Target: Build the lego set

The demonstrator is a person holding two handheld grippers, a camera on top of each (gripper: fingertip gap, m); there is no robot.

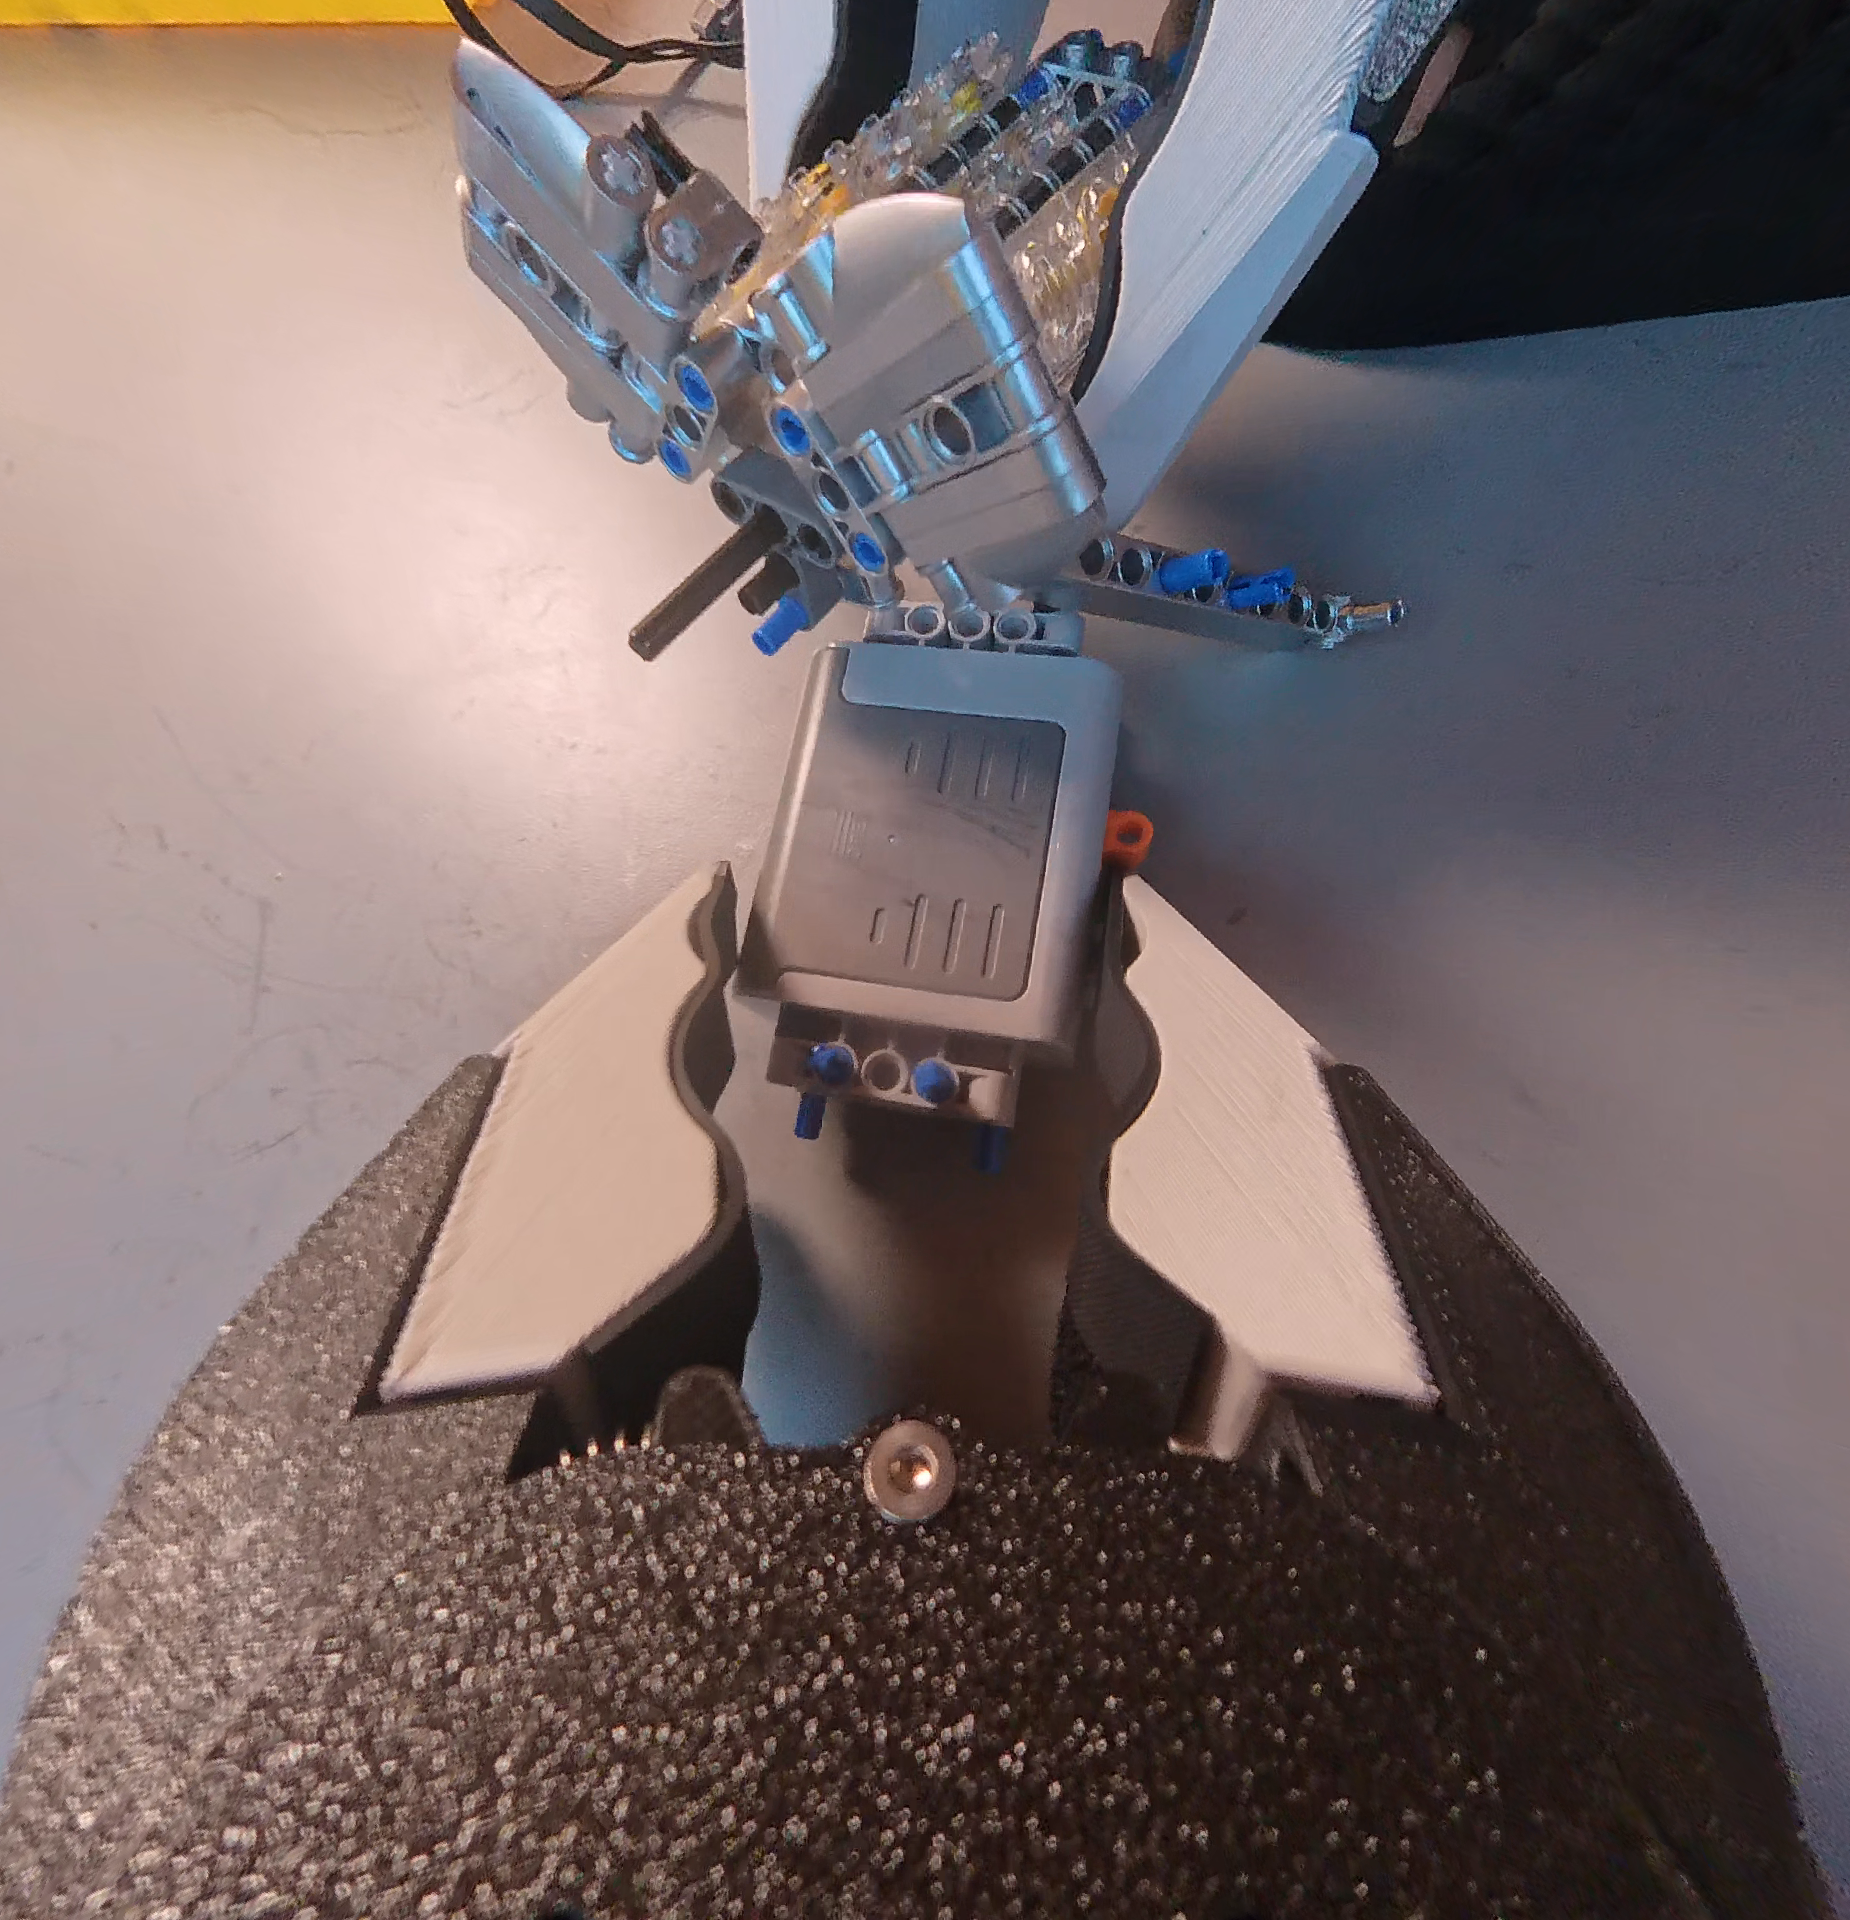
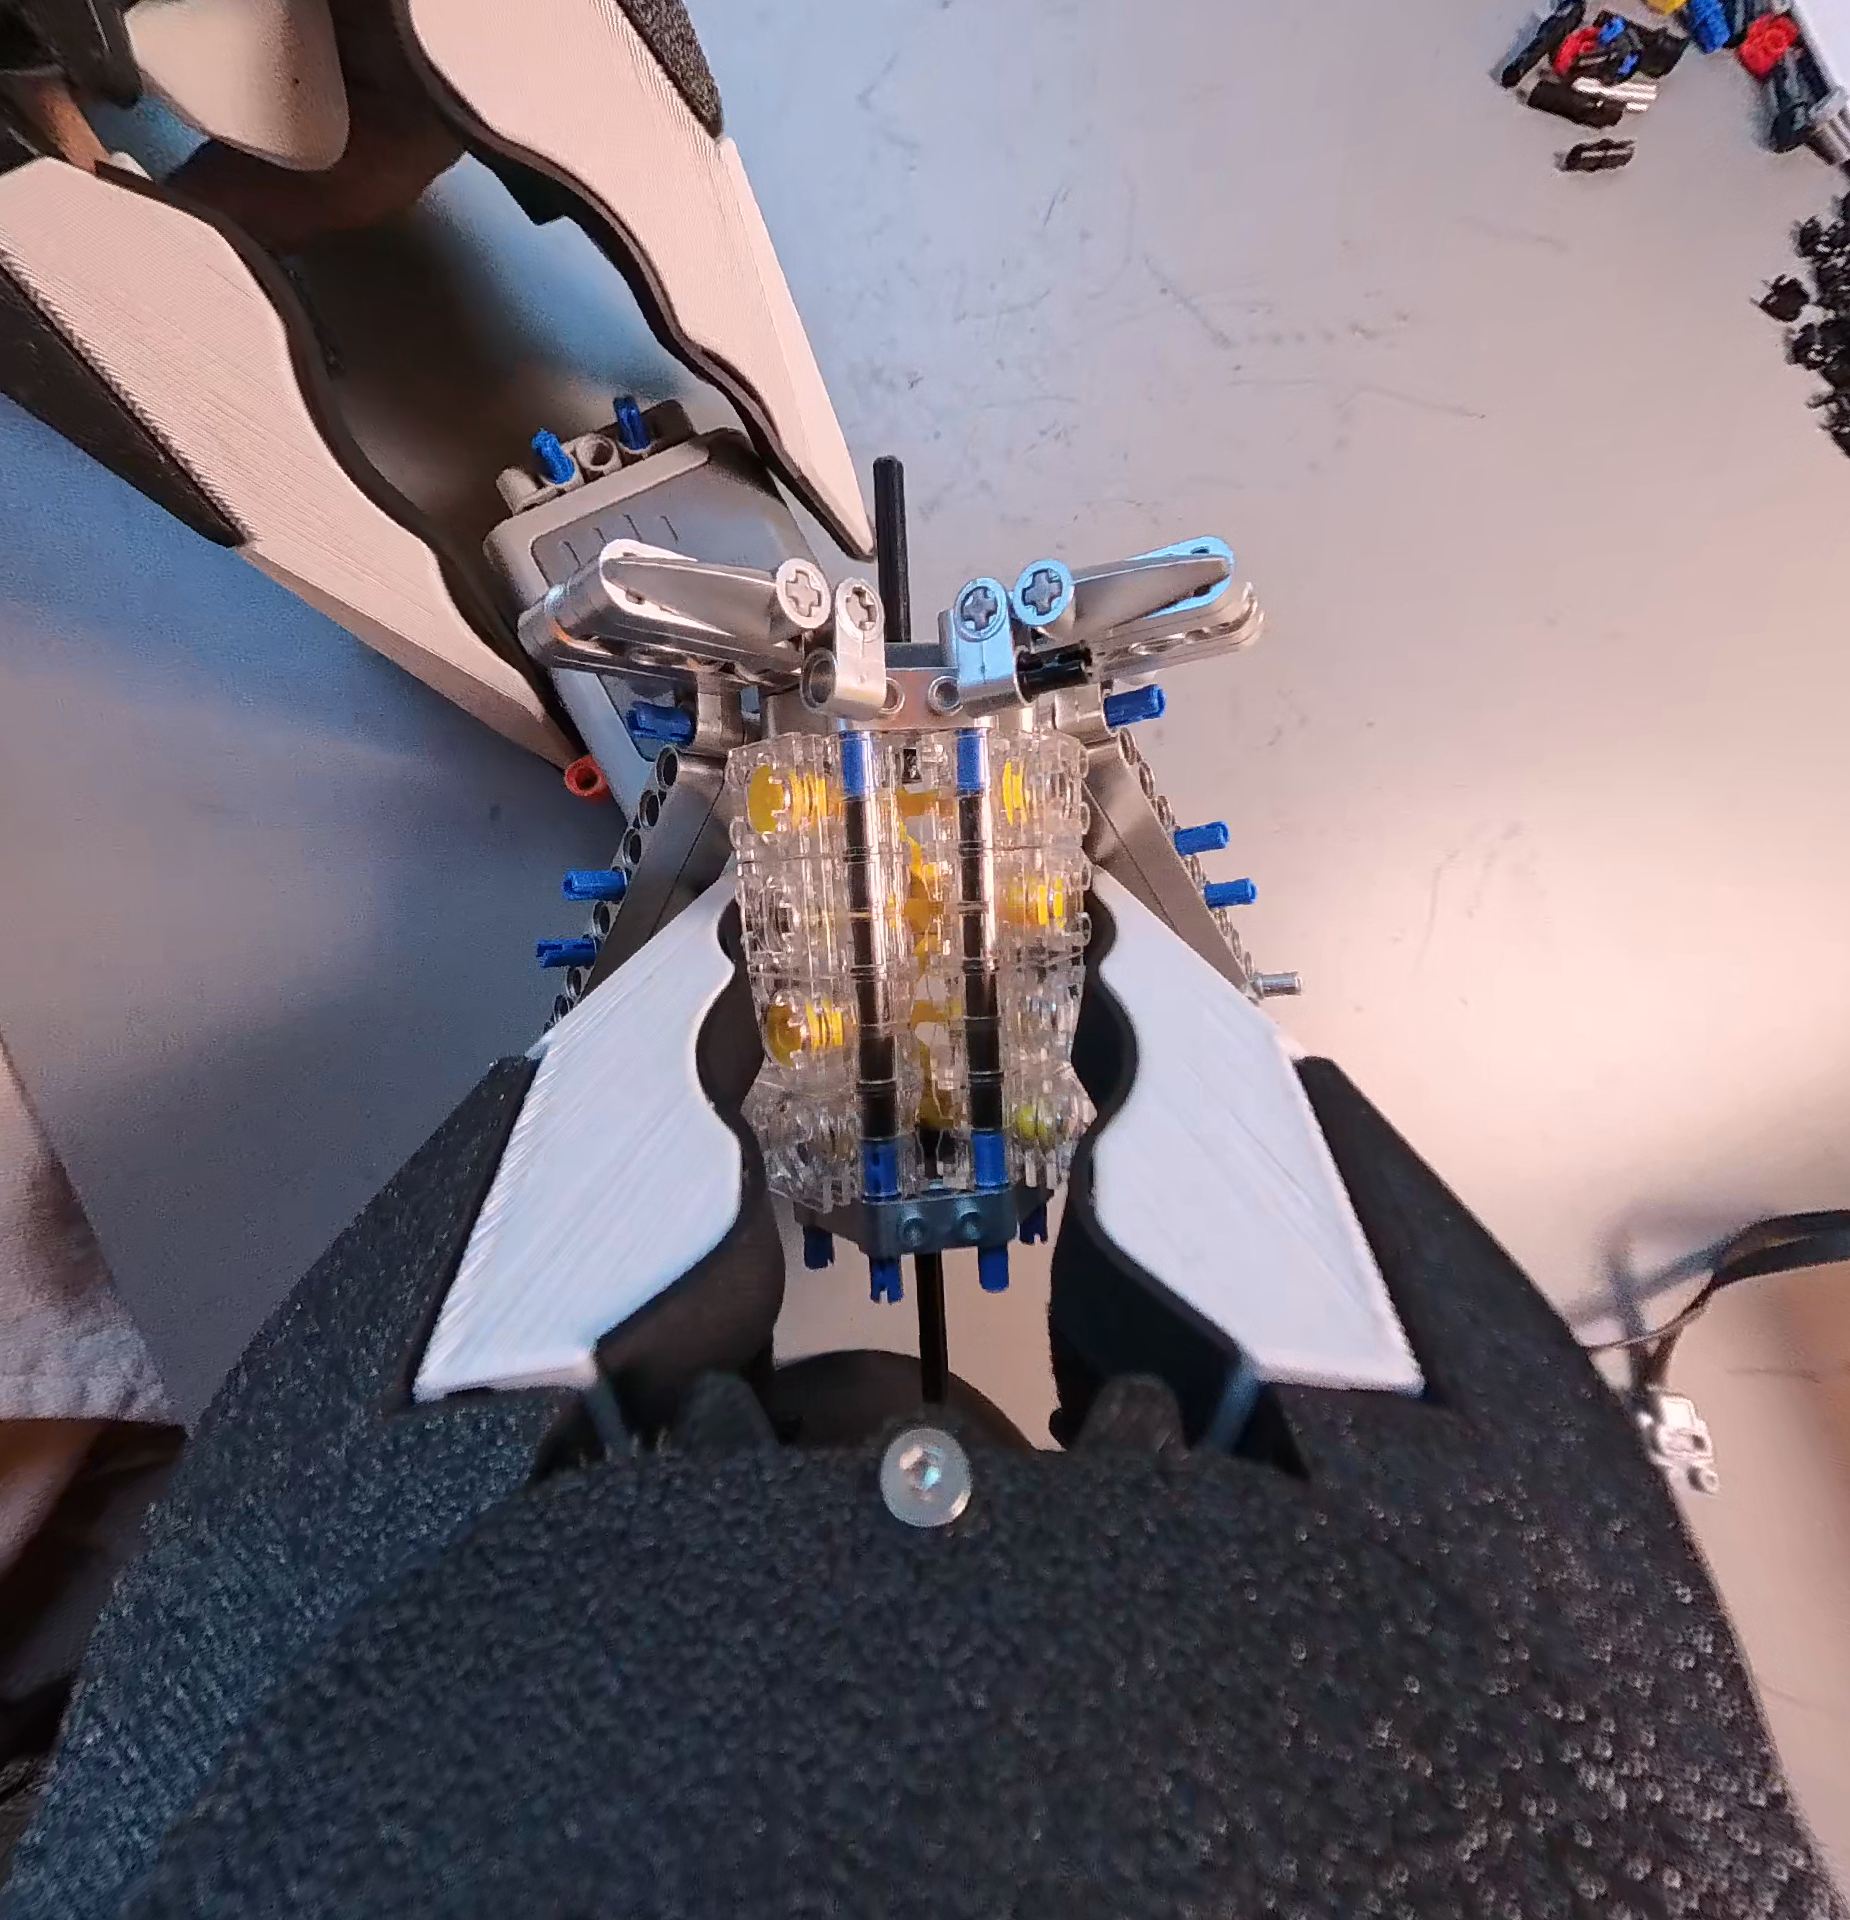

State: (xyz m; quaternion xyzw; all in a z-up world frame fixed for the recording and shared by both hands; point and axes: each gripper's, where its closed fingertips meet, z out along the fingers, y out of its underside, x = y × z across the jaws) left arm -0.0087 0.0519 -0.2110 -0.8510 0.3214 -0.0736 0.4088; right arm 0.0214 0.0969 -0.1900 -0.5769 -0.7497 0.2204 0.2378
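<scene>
Both grippers have hold of one toy-brick assembly above the pale counter (image 1: 277, 727). The left gripper (image 1: 926, 935) has its fingers closed narrowly on the grey box-shaped block (image 1: 931, 862) at the near end of the model, the pads pressing its two long sides; an orange pin (image 1: 1127, 836) sticks out just beside the right finger. The right gripper (image 2: 916, 997) is closed around the clear, yellow-studded engine section (image 2: 910, 935), its white fingers bearing on the two flanks, with two black axles running down the middle. In the left wrist view that gripper shows at the far end of the model, beyond the silver curved panels (image 1: 931, 353). A black axle (image 1: 703, 597) juts out to the left, and a grey beam with blue pins (image 1: 1201, 603) reaches right, seemingly just above the counter. Loose black and coloured parts (image 2: 1835, 312) lie far right. The likely risk is that the two holds pull or twist against each other, popping the pin joints between block and engine. The smooth block could also slide out of the shallow left-hand hold.
</scene>
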